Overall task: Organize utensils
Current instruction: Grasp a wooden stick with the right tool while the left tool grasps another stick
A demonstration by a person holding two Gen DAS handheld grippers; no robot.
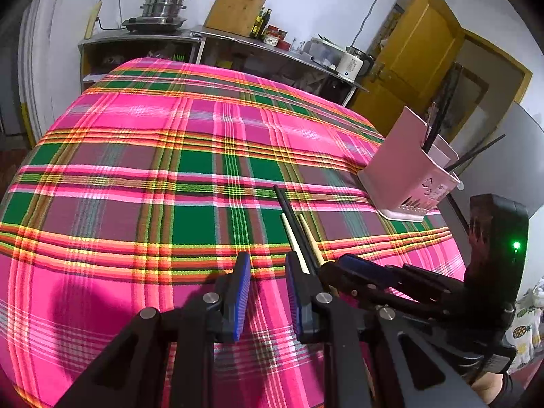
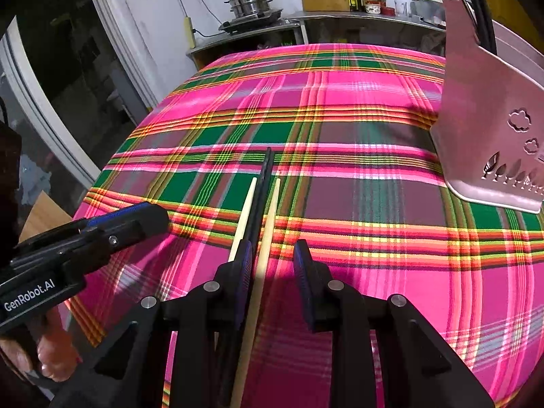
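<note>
Several chopsticks lie side by side on the pink plaid tablecloth: black ones (image 2: 263, 190) between two cream ones (image 2: 268, 224). My right gripper (image 2: 273, 265) is open over them, with one cream chopstick passing between its fingers. In the left wrist view the same black chopsticks (image 1: 289, 214) and cream chopsticks (image 1: 295, 244) lie just right of my open, empty left gripper (image 1: 268, 272). The right gripper (image 1: 353, 268) shows there beside them. A pink utensil holder (image 1: 404, 170) with black chopsticks in it stands at the table's right; it also shows in the right wrist view (image 2: 489, 119).
The table (image 1: 136, 156) is covered by the plaid cloth. Behind it a steel counter (image 1: 238, 37) carries a steamer pot (image 1: 163, 6), bottles, jars and a white kettle (image 1: 350, 64). A yellow door (image 1: 418, 51) stands at the back right. The left gripper (image 2: 129, 221) sits left of the chopsticks.
</note>
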